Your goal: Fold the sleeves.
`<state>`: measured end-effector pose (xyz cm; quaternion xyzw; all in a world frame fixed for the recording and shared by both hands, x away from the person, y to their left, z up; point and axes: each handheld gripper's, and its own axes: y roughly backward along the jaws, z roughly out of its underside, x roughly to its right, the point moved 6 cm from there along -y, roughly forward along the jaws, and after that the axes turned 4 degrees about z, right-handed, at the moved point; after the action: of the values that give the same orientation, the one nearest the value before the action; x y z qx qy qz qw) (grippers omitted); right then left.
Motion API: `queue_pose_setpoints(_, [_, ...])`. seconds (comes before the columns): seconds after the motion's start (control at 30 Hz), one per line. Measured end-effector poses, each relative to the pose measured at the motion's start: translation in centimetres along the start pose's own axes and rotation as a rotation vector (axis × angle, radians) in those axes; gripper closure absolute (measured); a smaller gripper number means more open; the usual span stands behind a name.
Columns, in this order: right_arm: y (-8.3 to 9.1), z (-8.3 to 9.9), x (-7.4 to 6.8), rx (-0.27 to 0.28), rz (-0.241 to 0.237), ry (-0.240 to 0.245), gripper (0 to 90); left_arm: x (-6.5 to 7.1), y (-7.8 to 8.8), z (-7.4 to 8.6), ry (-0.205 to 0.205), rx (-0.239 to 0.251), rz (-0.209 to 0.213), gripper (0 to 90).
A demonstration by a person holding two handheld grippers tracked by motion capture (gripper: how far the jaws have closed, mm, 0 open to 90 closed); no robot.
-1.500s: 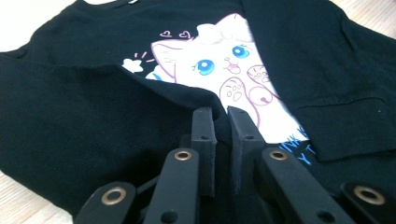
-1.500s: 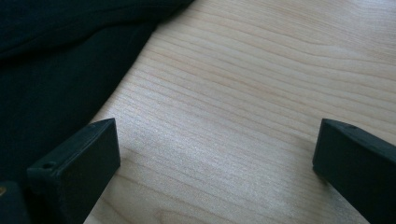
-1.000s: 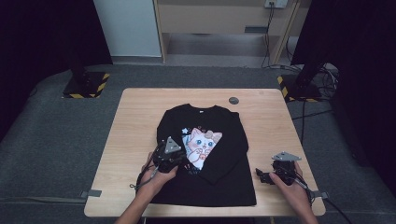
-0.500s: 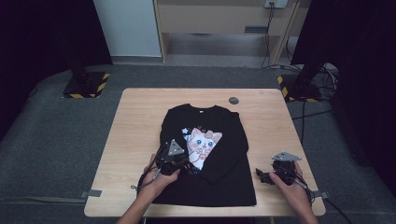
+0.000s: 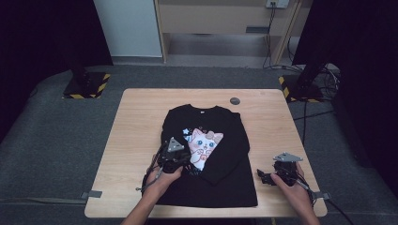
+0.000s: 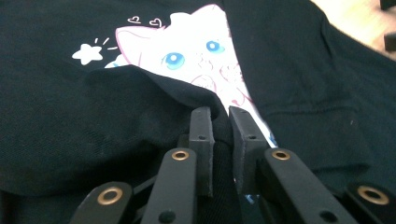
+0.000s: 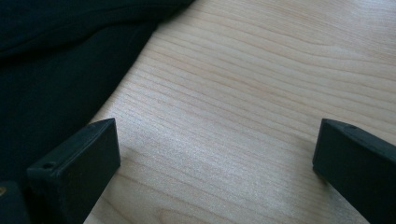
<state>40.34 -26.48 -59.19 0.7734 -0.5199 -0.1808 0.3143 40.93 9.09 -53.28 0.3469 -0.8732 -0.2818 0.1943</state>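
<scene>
A black long-sleeved shirt (image 5: 230, 126) with a white cat print (image 5: 206, 143) lies flat on the wooden table (image 5: 136, 126). Its left side is folded inward, and a sleeve lies slanted across the body. My left gripper (image 5: 183, 160) is over the shirt's lower left part, beside the print. In the left gripper view that gripper (image 6: 220, 116) is shut on a fold of black fabric (image 6: 154, 88) that overlaps the cat print (image 6: 196, 56). My right gripper (image 5: 264, 177) rests low at the table's front right, open, just right of the shirt's hem. Bare wood (image 7: 243, 102) lies between its jaws.
A small dark round disc (image 5: 234, 101) sits on the table behind the shirt's collar. Bare wood stretches left of the shirt and along the right edge (image 5: 286, 126). Two stands with striped bases (image 5: 87, 86) flank the table on the floor.
My left gripper has slid a little right and toward the front with the black fold, which now covers the print's left edge. The right gripper has stayed put.
</scene>
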Motion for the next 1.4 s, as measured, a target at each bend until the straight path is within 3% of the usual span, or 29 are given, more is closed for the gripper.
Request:
queue_pose_setpoints(0.07, [0.0,0.0,0.0,0.000,0.000,0.000,0.8,0.3,-0.2,-0.2,0.034,0.016,0.024,71.3])
queue_pose_setpoints(0.17, [0.0,0.0,0.0,0.000,-0.002,0.001,0.8,0.9,-0.1,-0.3,0.036,0.040,0.045,57.6])
queue_pose_setpoints(0.3, [0.0,0.0,0.0,0.000,-0.002,0.002,0.8,1.1,0.2,0.4,-0.010,0.019,0.053,50.2])
queue_pose_setpoints(0.47, [0.0,0.0,0.0,-0.001,-0.001,0.001,0.8,0.6,-0.1,1.8,-0.069,-0.018,0.017,44.9])
queue_pose_setpoints(0.57, [0.0,0.0,0.0,0.000,-0.001,0.002,0.8,-0.2,-0.2,2.3,-0.108,-0.037,-0.028,42.7])
queue_pose_setpoints(0.63, [0.0,0.0,0.0,0.000,-0.001,0.001,0.8,-0.7,-0.1,2.6,-0.108,-0.035,-0.040,42.4])
queue_pose_setpoints(0.73, [0.0,0.0,0.0,-0.001,-0.001,0.000,0.7,-1.9,0.0,2.7,-0.116,-0.032,-0.092,41.8])
queue_pose_setpoints(0.9, [0.0,0.0,-0.1,-0.001,0.001,-0.003,0.7,-4.2,0.2,3.1,-0.070,-0.022,-0.147,41.2])
queue_pose_setpoints(1.0, [0.0,0.0,-0.1,-0.001,0.001,-0.003,0.7,-4.7,-0.1,3.4,-0.076,-0.028,-0.148,41.6])
queue_pose_setpoints(1.1, [0.0,0.0,-0.1,-0.001,0.002,-0.002,0.8,-4.5,-0.4,3.6,-0.046,-0.027,-0.123,42.2])
queue_pose_setpoints(1.23, [0.1,0.1,-0.1,-0.001,0.002,-0.002,0.8,-3.9,-1.0,3.7,-0.065,-0.050,-0.111,45.6])
queue_pose_setpoints(1.33, [0.1,0.1,-0.1,-0.002,0.002,-0.002,0.8,-3.8,-1.5,3.7,-0.060,-0.050,-0.103,50.6])
queue_pose_setpoints(1.4, [0.1,0.1,-0.1,-0.002,0.001,-0.001,0.7,-3.4,-1.6,3.6,-0.059,-0.052,-0.099,58.6])
